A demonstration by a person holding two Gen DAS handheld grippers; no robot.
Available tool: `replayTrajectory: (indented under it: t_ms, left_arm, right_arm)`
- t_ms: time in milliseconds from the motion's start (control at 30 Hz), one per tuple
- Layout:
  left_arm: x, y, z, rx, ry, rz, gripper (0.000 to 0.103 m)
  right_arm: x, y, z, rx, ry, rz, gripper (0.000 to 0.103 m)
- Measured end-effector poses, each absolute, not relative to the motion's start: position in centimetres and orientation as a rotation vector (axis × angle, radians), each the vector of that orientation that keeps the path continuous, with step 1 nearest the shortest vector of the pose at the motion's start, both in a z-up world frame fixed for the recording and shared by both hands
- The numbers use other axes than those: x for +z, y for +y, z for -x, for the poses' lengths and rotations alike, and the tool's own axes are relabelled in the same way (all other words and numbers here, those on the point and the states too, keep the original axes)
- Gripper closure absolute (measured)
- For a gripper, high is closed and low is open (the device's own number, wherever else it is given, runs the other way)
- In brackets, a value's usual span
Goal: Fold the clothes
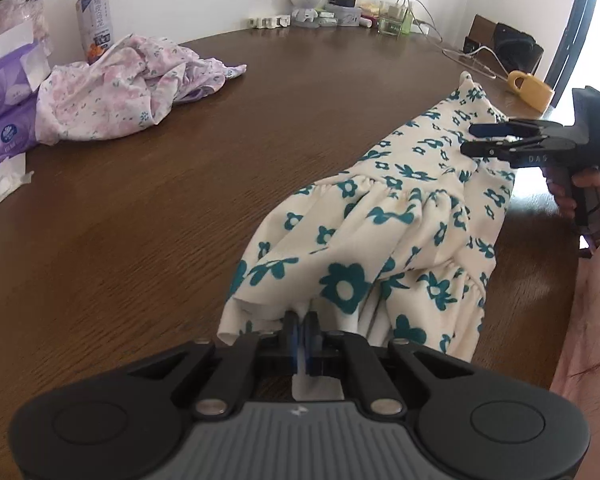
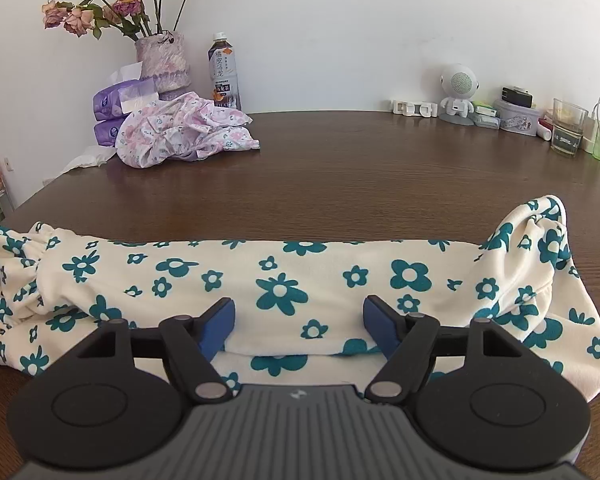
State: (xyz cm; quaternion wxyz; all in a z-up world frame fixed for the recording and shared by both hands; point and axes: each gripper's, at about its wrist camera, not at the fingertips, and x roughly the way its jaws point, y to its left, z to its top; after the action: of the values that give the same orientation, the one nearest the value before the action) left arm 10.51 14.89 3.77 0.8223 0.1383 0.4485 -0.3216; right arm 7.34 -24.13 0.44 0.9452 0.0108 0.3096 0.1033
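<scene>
Altogether two garments: left fingers (image 1: pixel 302 330) pinch the teal-flowered dress (image 1: pixel 380 240), right fingers (image 2: pixel 299 320) spread, pink garment (image 1: pixel 128 88) apart.

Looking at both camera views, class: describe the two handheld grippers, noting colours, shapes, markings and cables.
Each gripper, left and right, has a ribbed grey body with a small white logo, two round black housings, black linkage arms on silver pivots, and blue-padded fingers. Seen from the side, the right gripper shows a black pistol-style handle, faint embossed letters and a thin black cable. No sleeve is visible.

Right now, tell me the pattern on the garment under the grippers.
Cream garment with teal flowers; clearest in the right wrist view.
</scene>
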Motion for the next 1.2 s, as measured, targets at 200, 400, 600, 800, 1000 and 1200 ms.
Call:
replayTrajectory:
  t_ms: [200,400,600,800,1000,1200]
  left_arm:
    - [3.6,15.1,-10.6,-0.636,0.922,-0.301,0.097]
    - [3.9,14.4,-11.3,-0.651,0.933,-0.349,0.096]
    - [4.9,17.4,-9.5,-0.546,0.911,-0.350,0.084]
    - [7.7,20.0,-8.0,-0.518,0.721,-0.007,0.036]
    - [4.6,17.6,-9.4,-0.406,0.847,0.318,0.033]
    - [2.4,18.8,-9.4,-0.390,0.805,0.547,0.101]
  right_arm:
    - [0.5,-23.9,-7.3,0.206,0.633,-0.010,0.031]
    - [0.5,-23.8,-7.4,0.190,0.633,-0.005,0.031]
    - [0.4,-23.9,-7.4,0.191,0.634,-0.006,0.030]
    - [0.4,-23.9,-7.4,0.195,0.633,-0.006,0.029]
    - [0.4,-24.0,-7.3,0.201,0.631,-0.016,0.029]
    - [0.5,-24.3,-7.3,0.208,0.630,-0.030,0.029]
